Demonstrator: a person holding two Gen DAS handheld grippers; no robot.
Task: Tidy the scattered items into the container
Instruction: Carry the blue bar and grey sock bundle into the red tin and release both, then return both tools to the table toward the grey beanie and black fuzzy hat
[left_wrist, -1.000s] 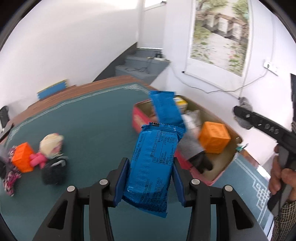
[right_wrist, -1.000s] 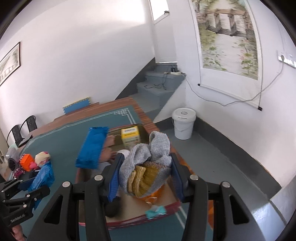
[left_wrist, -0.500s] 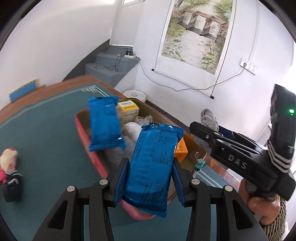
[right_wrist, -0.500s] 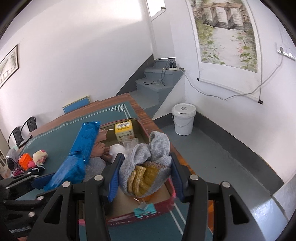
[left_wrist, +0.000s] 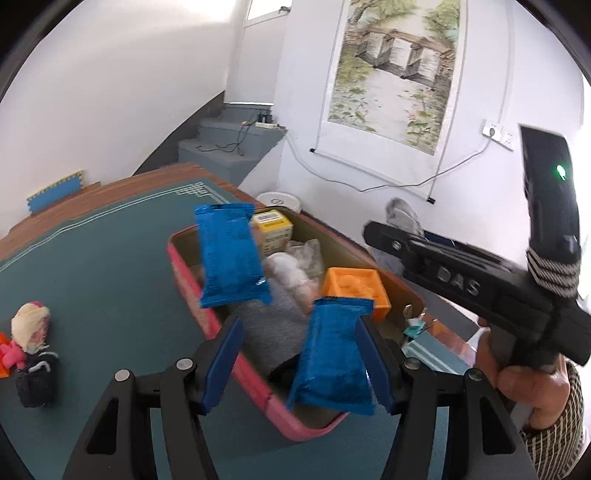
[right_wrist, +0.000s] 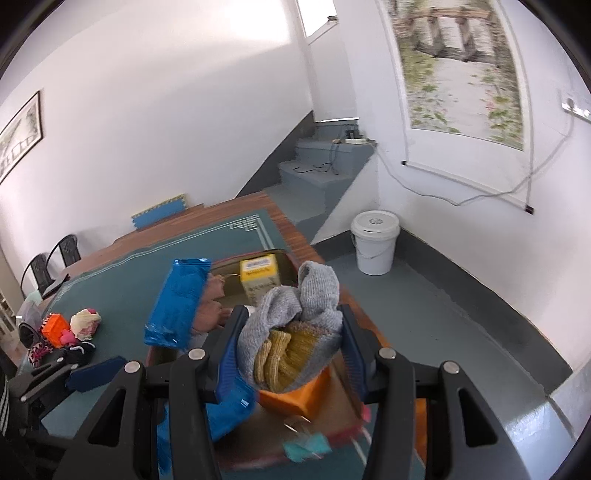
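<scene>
A pink-rimmed container (left_wrist: 192, 284) sits on the green table mat, holding a yellow box (left_wrist: 273, 229), an orange cube (left_wrist: 354, 288), grey cloth and an upright blue packet (left_wrist: 229, 258). My left gripper (left_wrist: 299, 354) is open above the container's near end; a second blue packet (left_wrist: 332, 354) leans against its right finger, loose. My right gripper (right_wrist: 291, 343) is shut on a grey and yellow sock bundle (right_wrist: 295, 328) above the container (right_wrist: 347, 432). It shows from the side in the left wrist view (left_wrist: 399, 236).
A small doll (left_wrist: 29, 332) and black item (left_wrist: 37, 376) lie on the mat at the left, beside an orange block (right_wrist: 55, 328). A white bucket (right_wrist: 375, 240) stands on the floor beyond the table. Stairs and a wall scroll lie behind.
My left gripper has opened and let go of the blue packet, which now tips toward the container. The right gripper, still holding the socks, has moved closer over the container.
</scene>
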